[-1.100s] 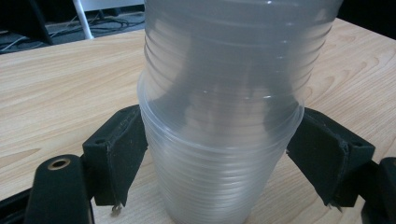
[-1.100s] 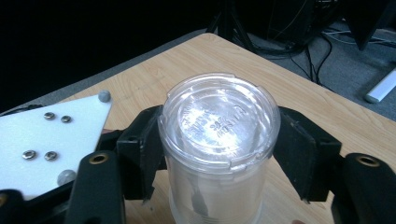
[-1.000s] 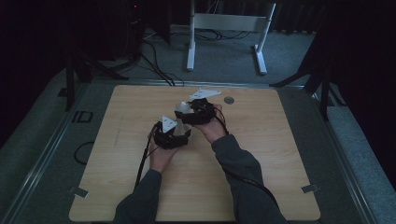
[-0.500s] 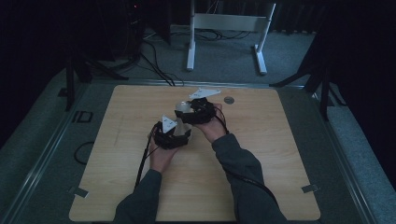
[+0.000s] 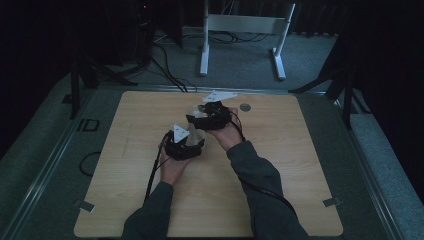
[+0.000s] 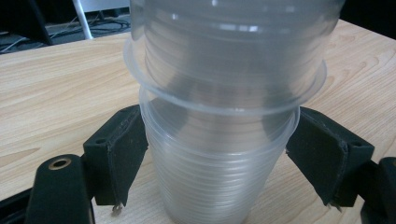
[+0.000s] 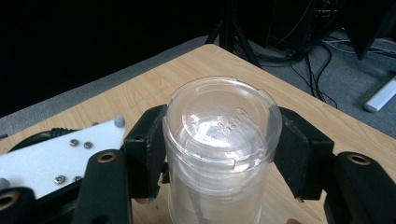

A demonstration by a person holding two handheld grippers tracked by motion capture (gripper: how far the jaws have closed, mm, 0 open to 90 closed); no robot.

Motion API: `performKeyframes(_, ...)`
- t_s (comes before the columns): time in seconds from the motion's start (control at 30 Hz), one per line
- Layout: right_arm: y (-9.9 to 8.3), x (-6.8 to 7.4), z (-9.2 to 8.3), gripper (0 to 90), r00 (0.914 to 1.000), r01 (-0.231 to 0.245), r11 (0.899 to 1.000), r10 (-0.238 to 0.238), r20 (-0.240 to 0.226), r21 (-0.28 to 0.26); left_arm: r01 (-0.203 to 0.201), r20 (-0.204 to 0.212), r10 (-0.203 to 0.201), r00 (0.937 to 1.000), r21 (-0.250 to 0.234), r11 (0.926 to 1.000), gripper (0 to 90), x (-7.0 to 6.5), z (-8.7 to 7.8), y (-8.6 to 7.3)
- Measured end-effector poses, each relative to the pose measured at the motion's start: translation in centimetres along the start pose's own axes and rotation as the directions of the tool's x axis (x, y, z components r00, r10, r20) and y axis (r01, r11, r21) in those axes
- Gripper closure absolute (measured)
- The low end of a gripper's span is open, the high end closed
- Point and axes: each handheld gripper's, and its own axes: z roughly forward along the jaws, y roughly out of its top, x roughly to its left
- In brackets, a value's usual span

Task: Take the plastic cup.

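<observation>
Left of centre on the wooden table [image 5: 130, 150], the left gripper [image 5: 186, 145] sat in the person's left hand [image 5: 172, 167], a grey three-cornered plate [image 5: 180, 132] on top and a black cable [image 5: 152, 172] trailing back toward the sleeve. In the left gripper view its two black jaws stood either side of a stack of clear plastic cups [image 6: 219, 177], both pads pressed against the ribbed wall just under the rim: clamped on the stack, which stood upright. A second clear cup [image 6: 229, 51] sat nested in the top of that stack, its rim riding just above the lower rim.

Just right and farther up the table, the right gripper [image 5: 212, 117] was held in the right hand [image 5: 227, 135], touching or nearly touching the left one. In the right gripper view its jaws flanked the upturned base of the clear cup [image 7: 222, 140]; they had just been closing, with the cup between them, and both pads lay against the wall.

Farther right, a small grey disc [image 5: 245, 107] lay alone on the tabletop, well clear of both hands. Beyond the table's far edge stood a white metal stand [image 5: 240, 30] on grey carpet.
</observation>
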Motion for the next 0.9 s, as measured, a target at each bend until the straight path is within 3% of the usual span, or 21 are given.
performKeyframes(0.3, 0.5, 0.1, -0.4, 40.3, 1.0, -0.002, 1.0, 0.002, -0.001, -0.008, 0.008, 0.002, -0.008, 1.0, 0.003, 1.0, 20.9, 0.1, 0.0, -0.1)
performKeyframes(0.5, 0.9, -0.3, -0.8, 40.3, 0.9991, -0.034, 0.999, 0.033, -0.026, -0.029, 0.012, 0.002, -0.012, 0.9999, 0.016, 0.9998, 20.5, 0.1, 0.2, -0.2)
performKeyframes(0.9, 2.0, 0.1, -1.6, 40.0, 0.9995, -0.014, 0.999, 0.013, -0.027, -0.048, 0.031, 0.009, -0.031, 0.9995, 0.005, 0.9995, 20.4, 0.2, -0.1, -0.1)
